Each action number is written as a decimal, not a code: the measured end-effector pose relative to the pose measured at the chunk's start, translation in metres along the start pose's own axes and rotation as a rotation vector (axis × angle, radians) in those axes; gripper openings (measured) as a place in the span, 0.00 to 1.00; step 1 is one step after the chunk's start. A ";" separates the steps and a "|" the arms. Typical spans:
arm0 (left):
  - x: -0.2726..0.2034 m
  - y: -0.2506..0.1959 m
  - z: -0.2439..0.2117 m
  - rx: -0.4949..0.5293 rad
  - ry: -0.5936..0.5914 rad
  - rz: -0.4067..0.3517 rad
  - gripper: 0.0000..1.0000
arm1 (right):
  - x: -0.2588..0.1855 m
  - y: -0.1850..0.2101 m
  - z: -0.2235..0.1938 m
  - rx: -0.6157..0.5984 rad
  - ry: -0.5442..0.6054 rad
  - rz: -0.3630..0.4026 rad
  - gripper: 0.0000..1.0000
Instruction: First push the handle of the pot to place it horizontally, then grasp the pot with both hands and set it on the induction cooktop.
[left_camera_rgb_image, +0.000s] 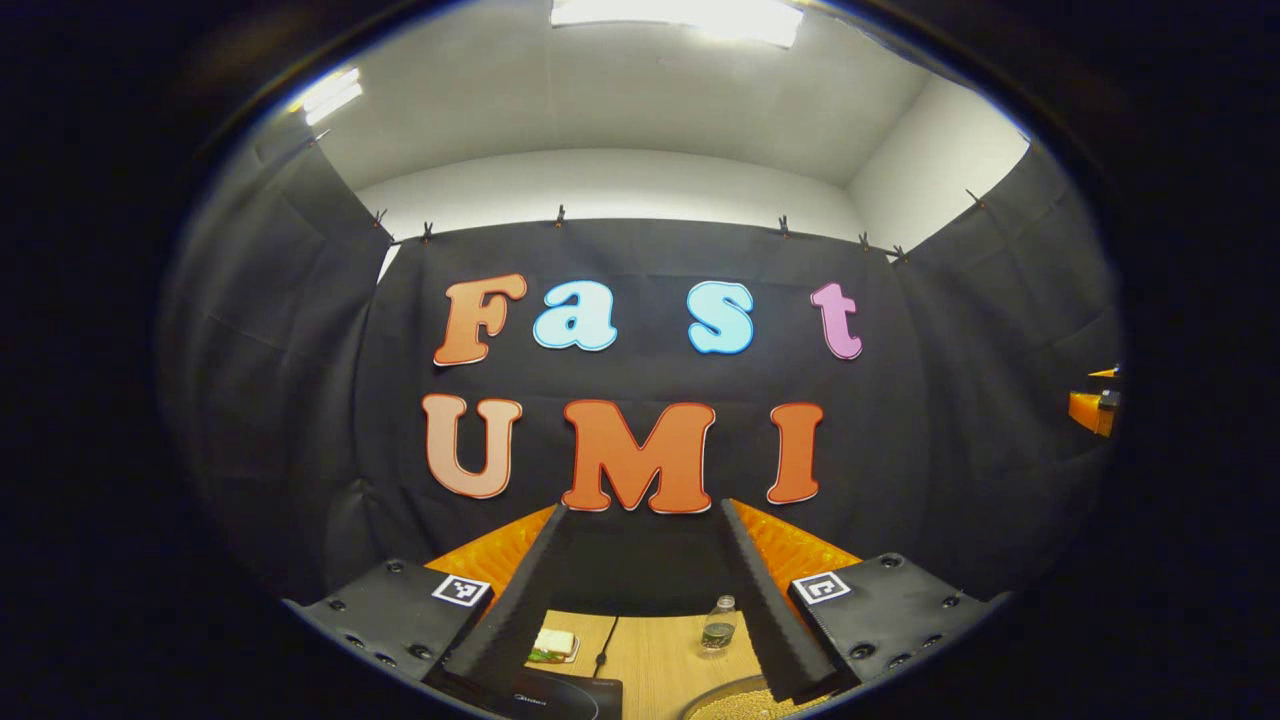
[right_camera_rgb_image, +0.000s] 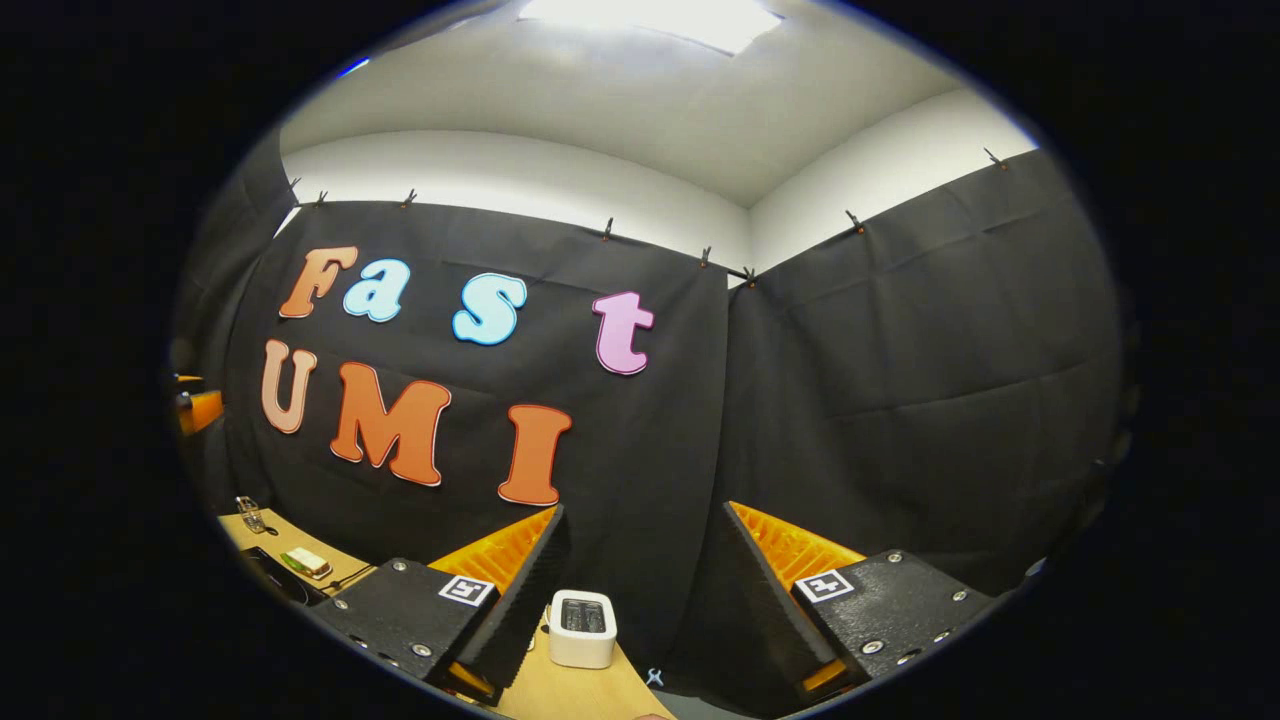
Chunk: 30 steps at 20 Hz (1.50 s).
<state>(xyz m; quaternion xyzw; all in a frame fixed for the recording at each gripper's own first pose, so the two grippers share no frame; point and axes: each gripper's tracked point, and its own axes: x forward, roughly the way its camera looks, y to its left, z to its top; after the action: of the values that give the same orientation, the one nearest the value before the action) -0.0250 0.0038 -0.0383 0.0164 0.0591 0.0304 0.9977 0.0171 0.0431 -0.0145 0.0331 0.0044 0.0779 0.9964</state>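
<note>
The left hand-held gripper (left_camera_rgb_image: 645, 600) is released, fingers spread. The pot (left_camera_rgb_image: 745, 703), holding pale grains, sits low and just right of its fingers; the induction cooktop (left_camera_rgb_image: 560, 697) lies low-left. Handle direction cannot be told. The right hand-held gripper (right_camera_rgb_image: 640, 600), also released, faces a toaster (right_camera_rgb_image: 582, 628) on the bench (right_camera_rgb_image: 570, 690), so the left seems nearer the pot.

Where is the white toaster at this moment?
In the right gripper view, the white toaster stands on the wooden table near the black cloth wall, between the open right gripper's fingers.

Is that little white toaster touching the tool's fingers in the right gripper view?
Cannot tell. In the right gripper view the white toaster sits on the table between the open right tool; its edge overlaps one finger in the image, with depth unclear.
</note>
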 end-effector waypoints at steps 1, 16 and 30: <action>-0.001 -0.002 -0.011 0.005 0.031 -0.001 0.89 | 0.001 0.003 -0.003 0.004 0.005 0.012 0.94; -0.085 -0.032 -0.236 -0.162 0.757 0.105 0.08 | 0.022 -0.008 -0.047 0.043 0.044 0.157 0.94; -0.220 -0.091 -0.385 -0.522 1.467 0.284 0.08 | 0.005 -0.085 -0.105 0.065 0.163 0.070 0.94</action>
<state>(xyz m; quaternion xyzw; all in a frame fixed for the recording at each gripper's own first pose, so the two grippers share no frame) -0.2839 -0.0894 -0.3983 -0.2350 0.6902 0.1736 0.6620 0.0337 -0.0333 -0.1249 0.0592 0.0868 0.1149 0.9878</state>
